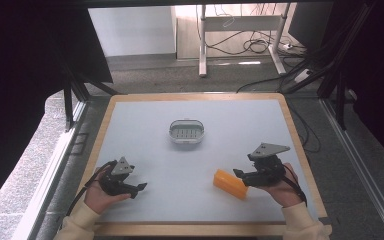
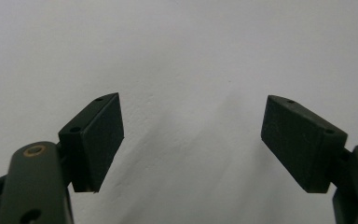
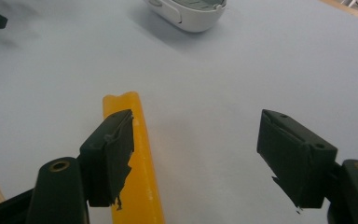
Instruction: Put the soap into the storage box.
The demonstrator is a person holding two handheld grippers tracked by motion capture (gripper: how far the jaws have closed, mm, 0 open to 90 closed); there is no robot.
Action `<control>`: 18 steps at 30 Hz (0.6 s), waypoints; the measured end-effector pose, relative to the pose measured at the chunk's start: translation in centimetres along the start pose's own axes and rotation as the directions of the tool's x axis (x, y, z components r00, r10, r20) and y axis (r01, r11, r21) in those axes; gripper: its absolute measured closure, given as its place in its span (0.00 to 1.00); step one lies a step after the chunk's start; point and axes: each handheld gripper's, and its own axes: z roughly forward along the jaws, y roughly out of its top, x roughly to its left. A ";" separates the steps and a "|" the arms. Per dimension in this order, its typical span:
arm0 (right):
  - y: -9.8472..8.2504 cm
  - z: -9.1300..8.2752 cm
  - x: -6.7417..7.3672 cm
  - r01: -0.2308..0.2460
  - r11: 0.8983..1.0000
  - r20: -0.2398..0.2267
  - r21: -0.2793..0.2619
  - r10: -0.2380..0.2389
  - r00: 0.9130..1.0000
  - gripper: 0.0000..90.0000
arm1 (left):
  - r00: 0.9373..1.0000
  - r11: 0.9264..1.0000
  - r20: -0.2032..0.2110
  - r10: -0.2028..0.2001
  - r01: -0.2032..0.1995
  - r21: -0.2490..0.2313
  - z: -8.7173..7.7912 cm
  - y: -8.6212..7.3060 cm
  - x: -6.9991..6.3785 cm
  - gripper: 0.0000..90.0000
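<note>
your right gripper (image 1: 241,174) has its jaws wide apart, holding nothing. the yellow block (image 1: 230,183) lies on the table (image 1: 145,125) just beside it, toward the middle, maybe touching one jaw. in the right gripper view the block (image 3: 133,158) runs long, past the left jaw, not between the two. your left gripper (image 1: 139,188) is spread and empty too, well apart. the white dish (image 1: 186,132) sits farther back.

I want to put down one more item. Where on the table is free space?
Free: the far strip behind the white container, the left half between it and the left gripper, and the right edge. Crowded: near right, where the orange block lies by the right gripper.
</note>
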 end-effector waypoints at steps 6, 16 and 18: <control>0.4 0.5 0.7 0.021 0.999 0.000 0.032 -0.021 1.000 0.31 | 1.000 1.000 -0.003 0.000 0.000 -0.001 -0.1 0.0 0.0 0.23; 1.0 1.5 1.6 0.055 0.993 -0.041 0.106 -0.051 0.998 0.31 | 1.000 1.000 -0.003 0.009 -0.009 0.001 0.0 0.1 -0.2 0.23; 1.2 1.8 1.9 0.065 0.988 -0.050 0.138 -0.059 0.997 0.31 | 1.000 1.000 -0.005 0.010 -0.010 0.001 0.0 0.1 -0.2 0.23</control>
